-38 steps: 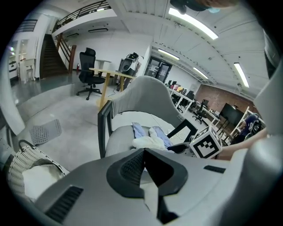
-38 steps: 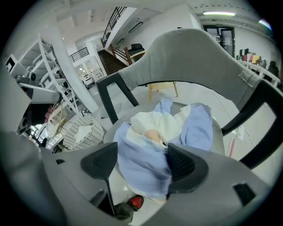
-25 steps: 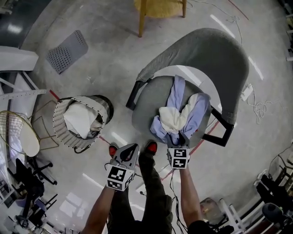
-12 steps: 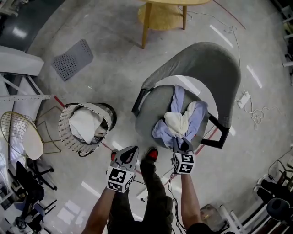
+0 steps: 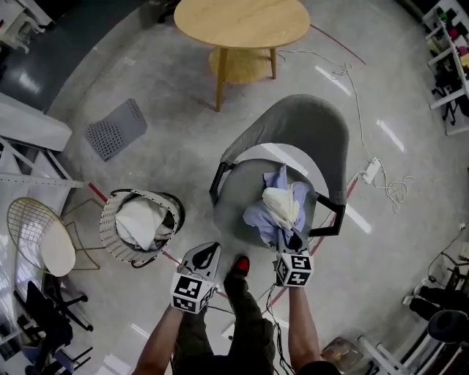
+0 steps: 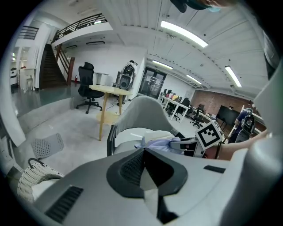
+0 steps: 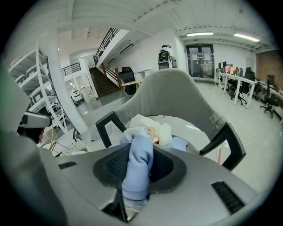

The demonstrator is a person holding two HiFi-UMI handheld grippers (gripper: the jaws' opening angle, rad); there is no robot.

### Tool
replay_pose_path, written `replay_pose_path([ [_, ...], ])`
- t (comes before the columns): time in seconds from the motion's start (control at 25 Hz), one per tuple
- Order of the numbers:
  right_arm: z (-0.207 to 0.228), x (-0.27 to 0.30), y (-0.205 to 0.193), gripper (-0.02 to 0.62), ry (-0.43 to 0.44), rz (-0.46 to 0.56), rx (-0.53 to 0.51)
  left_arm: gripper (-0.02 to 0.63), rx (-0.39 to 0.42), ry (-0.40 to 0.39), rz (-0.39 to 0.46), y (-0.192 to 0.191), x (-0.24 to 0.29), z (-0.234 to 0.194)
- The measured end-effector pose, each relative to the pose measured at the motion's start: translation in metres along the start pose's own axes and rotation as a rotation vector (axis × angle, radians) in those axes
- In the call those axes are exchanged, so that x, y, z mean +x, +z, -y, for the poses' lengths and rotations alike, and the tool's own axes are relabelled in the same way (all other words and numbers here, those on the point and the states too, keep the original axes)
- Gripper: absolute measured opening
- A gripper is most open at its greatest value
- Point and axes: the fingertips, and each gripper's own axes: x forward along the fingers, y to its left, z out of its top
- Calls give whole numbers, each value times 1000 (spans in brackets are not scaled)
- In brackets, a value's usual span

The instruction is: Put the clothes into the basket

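Observation:
A light blue garment (image 5: 265, 217) and a cream one (image 5: 281, 203) lie bunched on the seat of the grey chair (image 5: 311, 139). My right gripper (image 5: 292, 245) is at the chair's front edge. Its jaws have just been closing, and a thick fold of the blue garment (image 7: 138, 172) is pinched between them in the right gripper view (image 7: 140, 154). My left gripper (image 5: 206, 255) hangs beside it over the floor, shut and empty (image 6: 143, 152). The white mesh basket (image 5: 110, 212) stands on the floor to the left with a white cloth (image 5: 141, 220) inside.
A round wooden table (image 5: 242, 22) stands behind the chair. A grey perforated mat (image 5: 115, 129) lies on the floor at the far left. A power strip and cables (image 5: 370, 170) trail to the chair's right. A wire rack (image 5: 37, 234) stands left of the basket. The person's red shoe (image 5: 240, 265) is between the grippers.
Both grippers have risen, and the view has pulled back so the wooden table shows. The clothes pile on the seat has drawn together toward the right gripper.

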Motion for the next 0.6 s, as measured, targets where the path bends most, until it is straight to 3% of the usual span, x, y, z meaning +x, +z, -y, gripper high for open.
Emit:
replay_pose_path([
  [0.28,-15,-46,50,118,-8,99,-34,6,36,-13,62,33,-33,12],
  [0.6,-64,-116,103,118,12,203,-98,6,89,-14,141,72,-97,26],
])
